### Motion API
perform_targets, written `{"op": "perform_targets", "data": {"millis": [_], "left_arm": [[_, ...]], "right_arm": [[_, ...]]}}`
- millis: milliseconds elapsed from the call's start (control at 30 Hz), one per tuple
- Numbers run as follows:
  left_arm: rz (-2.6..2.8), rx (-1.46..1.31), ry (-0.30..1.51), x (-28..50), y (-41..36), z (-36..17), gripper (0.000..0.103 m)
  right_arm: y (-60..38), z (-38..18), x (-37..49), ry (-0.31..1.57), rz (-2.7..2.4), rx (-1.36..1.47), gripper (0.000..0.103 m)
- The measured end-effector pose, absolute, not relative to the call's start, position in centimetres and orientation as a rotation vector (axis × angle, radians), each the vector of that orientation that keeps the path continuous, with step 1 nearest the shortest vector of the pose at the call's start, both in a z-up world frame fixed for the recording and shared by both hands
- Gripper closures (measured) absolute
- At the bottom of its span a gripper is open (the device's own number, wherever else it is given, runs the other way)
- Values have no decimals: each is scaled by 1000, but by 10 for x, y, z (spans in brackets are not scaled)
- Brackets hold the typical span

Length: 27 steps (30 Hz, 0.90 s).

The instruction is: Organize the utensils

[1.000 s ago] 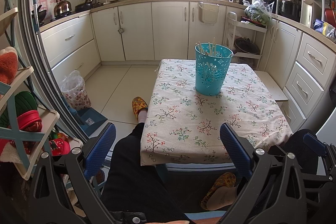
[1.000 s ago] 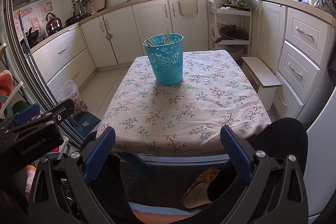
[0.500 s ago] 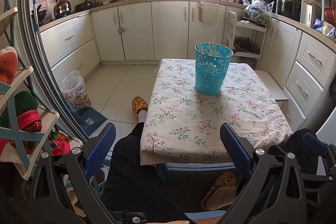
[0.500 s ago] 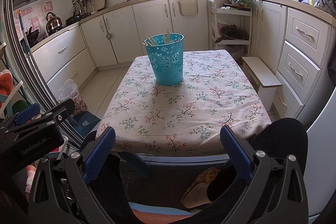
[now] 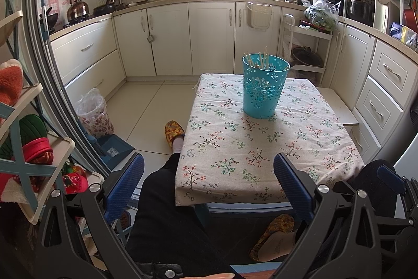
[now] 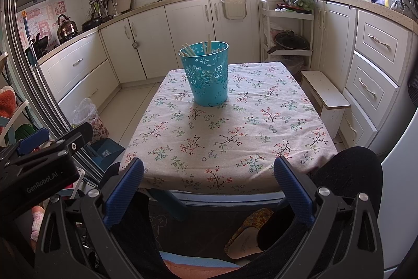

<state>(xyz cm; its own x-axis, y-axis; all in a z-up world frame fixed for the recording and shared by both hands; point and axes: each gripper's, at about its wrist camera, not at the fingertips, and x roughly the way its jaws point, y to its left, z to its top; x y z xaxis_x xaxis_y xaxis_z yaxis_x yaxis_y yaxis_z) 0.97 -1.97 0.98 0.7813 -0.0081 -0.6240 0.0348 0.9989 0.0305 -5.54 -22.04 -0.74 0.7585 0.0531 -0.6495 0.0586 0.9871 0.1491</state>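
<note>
Grippers first: your left gripper (image 5: 208,183) is held low in front of your lap, its 2 blue-padded fingers (image 5: 125,181) spread wide with nothing between them. Your right gripper (image 6: 208,183) sits at the same height, jaws likewise fully apart and empty; from its camera, the body of the left unit shows at the lower left edge. Both units are short of the table's near edge and touch nothing.

Below them you can see your dark trousers (image 5: 167,203) and patterned slippers (image 5: 173,130), 1 foot out beside the table's left side and 1 under it.

Next comes the small table, covered by a floral tablecloth (image 6: 235,132) whose near and middle areas are bare.

Toward the far end of the cloth stands the turquoise perforated basket (image 6: 207,73), upright. Several pale chopsticks (image 5: 261,60) lean inside it, their ends projecting above the rim. The exact count cannot be determined.

Behind the table, white cabinets (image 5: 211,38) run along the walls, with a kettle (image 5: 77,7) on the stove at the left.
</note>
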Motion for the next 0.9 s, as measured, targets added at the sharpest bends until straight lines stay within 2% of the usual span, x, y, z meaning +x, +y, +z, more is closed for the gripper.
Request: {"op": "perform_targets", "data": {"millis": [900], "left_arm": [[-5,56,682,18,-18,12,8]], "right_arm": [[-237,-9,-51,706,19,148,7]]}}
